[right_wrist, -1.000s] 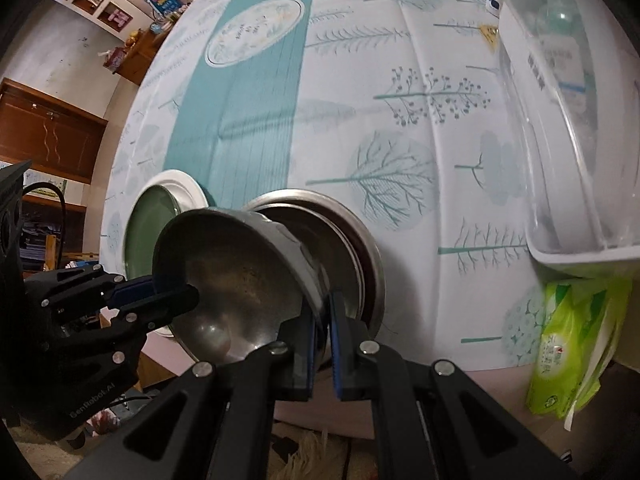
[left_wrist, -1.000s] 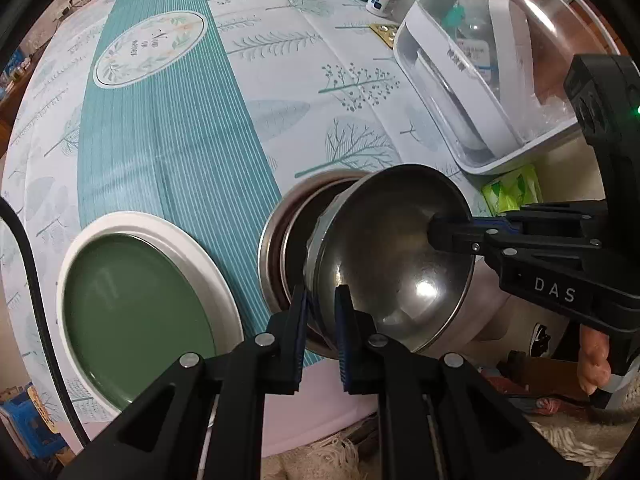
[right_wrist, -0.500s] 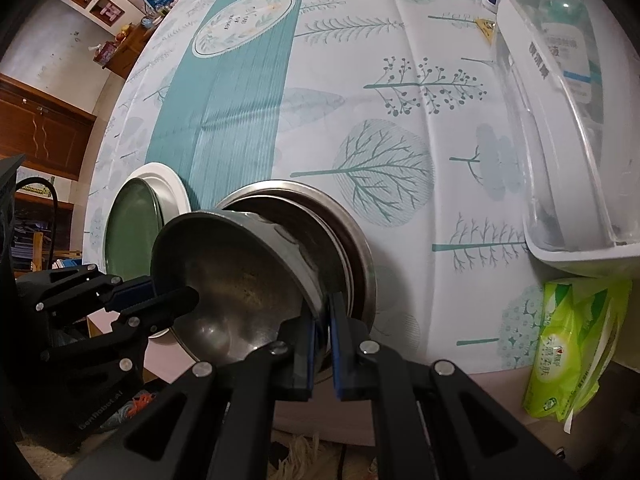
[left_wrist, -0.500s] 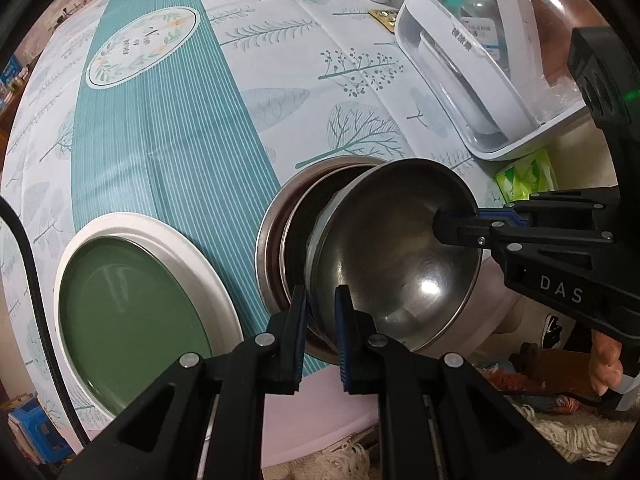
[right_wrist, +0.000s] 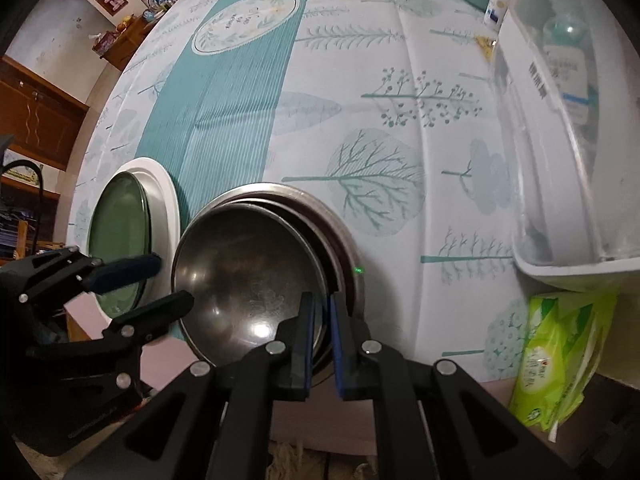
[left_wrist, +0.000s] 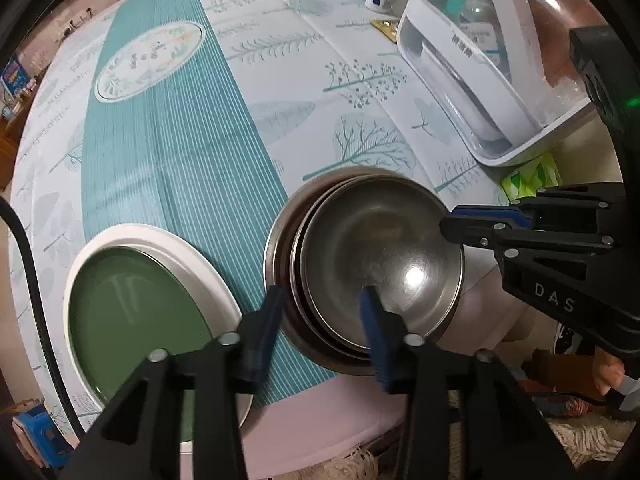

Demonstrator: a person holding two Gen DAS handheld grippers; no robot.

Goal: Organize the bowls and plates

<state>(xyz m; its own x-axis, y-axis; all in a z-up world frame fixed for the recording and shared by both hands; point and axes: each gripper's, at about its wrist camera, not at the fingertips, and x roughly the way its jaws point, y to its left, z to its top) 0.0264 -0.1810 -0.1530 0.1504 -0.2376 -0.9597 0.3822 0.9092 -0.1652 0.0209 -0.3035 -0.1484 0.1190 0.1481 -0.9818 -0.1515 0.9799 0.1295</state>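
The shiny round stainless-steel bowl [left_wrist: 380,264] sits nested in a stack of wider steel dishes [left_wrist: 280,264] at the near edge of my tabletop [left_wrist: 180,140], which wears a white cloth with a teal stripe and printed trees. Its inside is brushed and dull grey with one bright glare spot low down, and it leans slightly toward the near right in the stack.

My left tool [left_wrist: 320,332] is opening: its blue pads stand apart, one outside the stack's left rim, one over the bowl's inside, and neither presses on the metal. My right tool [right_wrist: 320,320] is clamped on the bowl's right rim, pads nearly together with the thin edge between them.

To the left, just beside the stack, lies a round green plate [left_wrist: 132,316] on a white-rimmed plate [left_wrist: 192,260]; my tool's arms cut off their near part. How many dishes are under the bowl I cannot tell, only rims show. At far right a clear plastic storage box [left_wrist: 480,92] holds bottles, blurred through the wall. A green tissue pack [right_wrist: 556,364] shows below it, off the tabletop's near edge.
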